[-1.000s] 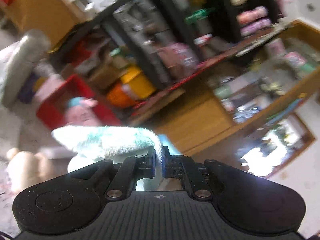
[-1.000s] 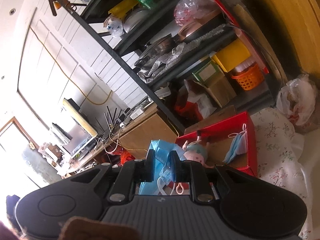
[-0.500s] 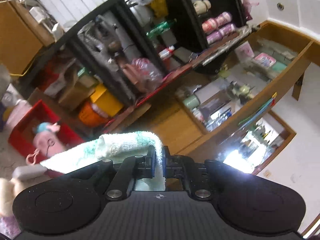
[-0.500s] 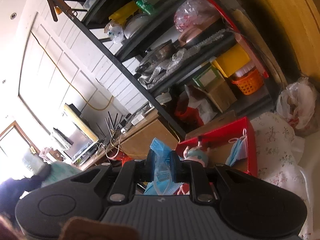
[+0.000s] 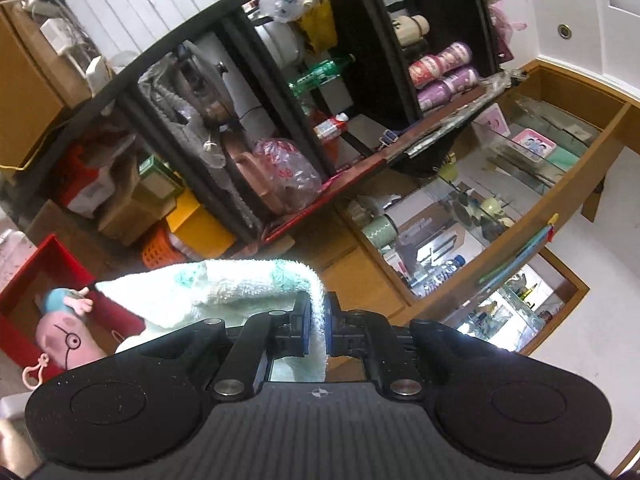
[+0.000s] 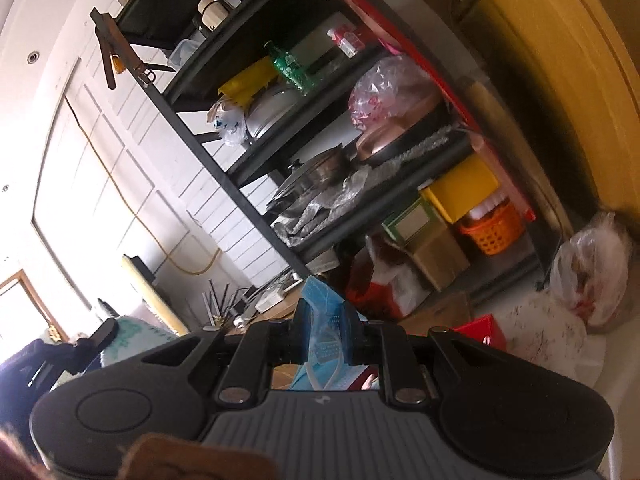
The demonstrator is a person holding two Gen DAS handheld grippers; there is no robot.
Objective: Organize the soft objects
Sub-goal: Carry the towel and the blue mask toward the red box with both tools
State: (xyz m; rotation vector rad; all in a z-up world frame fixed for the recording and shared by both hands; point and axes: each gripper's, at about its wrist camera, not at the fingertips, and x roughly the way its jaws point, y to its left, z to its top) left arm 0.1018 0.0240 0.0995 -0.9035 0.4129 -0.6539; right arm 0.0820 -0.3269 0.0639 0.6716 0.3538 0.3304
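While both loads hang in the air, the step reads as carrying toward the bin.
Towel [image 5: 240,284]: white-green terry, pinched by the left gripper [image 5: 316,320], draping off to the left.
Face mask [image 6: 324,336]: blue, clamped in the right gripper [image 6: 325,336], straps dangling near.
Red box [image 5: 24,276]: far left and low, a pink plush toy [image 5: 60,336] lying inside.
Shelving [image 5: 280,92]: black, cluttered, far behind.
Next move: probably lower each piece over the box, then part the jaws.
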